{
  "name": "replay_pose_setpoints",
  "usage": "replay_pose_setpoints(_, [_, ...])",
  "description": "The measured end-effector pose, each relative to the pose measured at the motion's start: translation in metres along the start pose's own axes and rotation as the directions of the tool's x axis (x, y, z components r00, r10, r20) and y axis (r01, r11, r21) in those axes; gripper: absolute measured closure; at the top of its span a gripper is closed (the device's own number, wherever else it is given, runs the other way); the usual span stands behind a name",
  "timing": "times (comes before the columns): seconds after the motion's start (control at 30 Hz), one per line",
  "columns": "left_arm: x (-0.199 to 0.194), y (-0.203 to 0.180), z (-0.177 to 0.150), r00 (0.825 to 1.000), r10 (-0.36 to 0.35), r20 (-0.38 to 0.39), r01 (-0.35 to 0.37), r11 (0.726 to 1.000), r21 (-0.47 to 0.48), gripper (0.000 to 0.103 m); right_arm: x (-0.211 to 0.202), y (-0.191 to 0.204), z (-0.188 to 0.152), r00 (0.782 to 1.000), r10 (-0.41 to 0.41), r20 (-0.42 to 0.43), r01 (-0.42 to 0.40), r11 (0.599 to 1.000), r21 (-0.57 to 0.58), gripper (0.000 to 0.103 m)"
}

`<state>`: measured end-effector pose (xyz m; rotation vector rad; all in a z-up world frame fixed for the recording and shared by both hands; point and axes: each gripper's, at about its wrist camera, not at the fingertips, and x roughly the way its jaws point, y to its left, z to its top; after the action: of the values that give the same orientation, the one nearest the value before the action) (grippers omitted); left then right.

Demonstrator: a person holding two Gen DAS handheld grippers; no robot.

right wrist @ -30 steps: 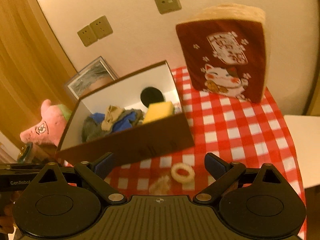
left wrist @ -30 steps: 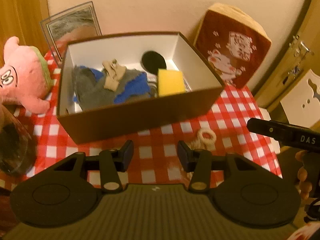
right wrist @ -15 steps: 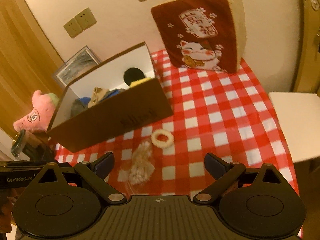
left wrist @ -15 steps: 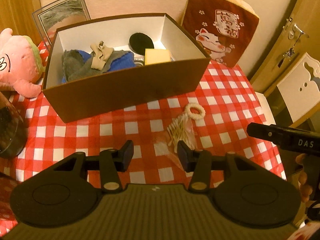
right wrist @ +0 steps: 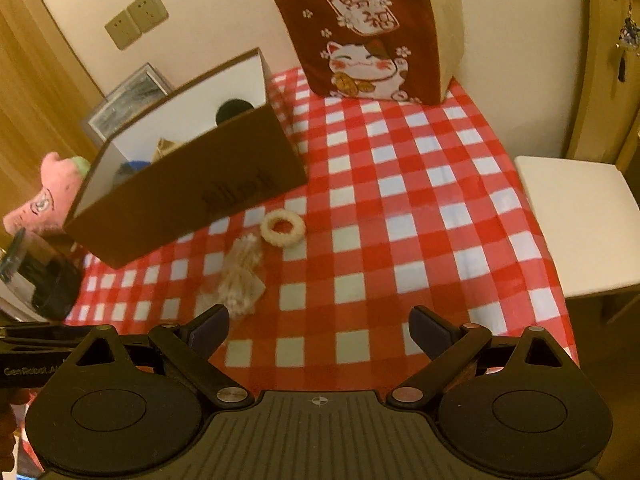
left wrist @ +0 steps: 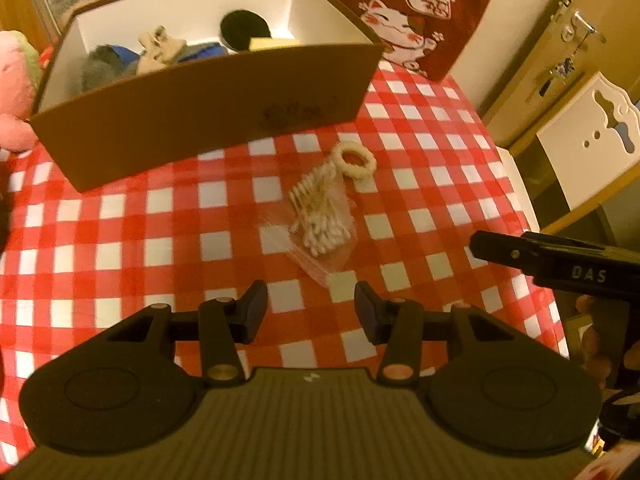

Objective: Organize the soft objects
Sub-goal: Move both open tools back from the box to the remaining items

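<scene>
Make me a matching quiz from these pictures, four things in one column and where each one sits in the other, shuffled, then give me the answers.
Things:
1. Cotton swab bag
2. Scrunchie
3. Cat cushion
4. Pink plush

Places:
A. Upright against the wall at the back of the table
B. Beside the box's far end, by the picture frame
C. On the cloth in front of the box, nearest the left gripper
D. On the cloth between the swab bag and the box

Pairs: 1-C, 2-D, 3-A, 4-B
</scene>
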<state>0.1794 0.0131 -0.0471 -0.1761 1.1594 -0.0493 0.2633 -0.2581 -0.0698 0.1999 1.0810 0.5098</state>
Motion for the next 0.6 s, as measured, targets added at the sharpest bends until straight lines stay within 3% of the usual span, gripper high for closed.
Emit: replay_pose_setpoints(0.6, [0.042, -0.005, 0.000, 0.999, -0.028, -0.016, 0.028, 1.000, 0.008, 0.057, 0.031, -0.013, -0.011, 0.996, -0.069, -0.051, 0.067, 0.997, -0.029, 0.007])
